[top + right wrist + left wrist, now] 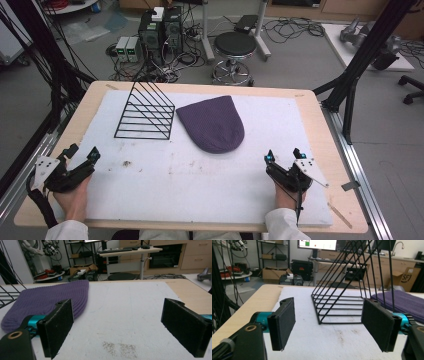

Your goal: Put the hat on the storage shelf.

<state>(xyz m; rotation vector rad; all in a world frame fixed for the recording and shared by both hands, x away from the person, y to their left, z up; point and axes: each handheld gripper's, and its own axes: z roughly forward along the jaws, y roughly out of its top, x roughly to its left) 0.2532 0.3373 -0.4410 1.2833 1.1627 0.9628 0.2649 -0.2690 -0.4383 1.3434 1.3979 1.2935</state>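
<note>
A purple knit hat (213, 123) lies flat on the white mat (150, 180) near the middle of the table, with its rounded end toward me. To its left stands a black wire rack (145, 114) with a sloped top. My left gripper (83, 152) rests at the mat's near left corner, open and holding nothing; the rack (342, 297) stands ahead of its jaws and the hat (402, 302) is off to the right. My right gripper (283, 155) rests at the near right, open and holding nothing, with the hat (47, 300) ahead to its left.
The mat covers a wooden table (320, 125) whose bare border runs around it. Small dark specks (126, 163) mark the mat in front of the rack. Beyond the table stand a black stool (235, 47), computers (160, 30) and cables on the floor.
</note>
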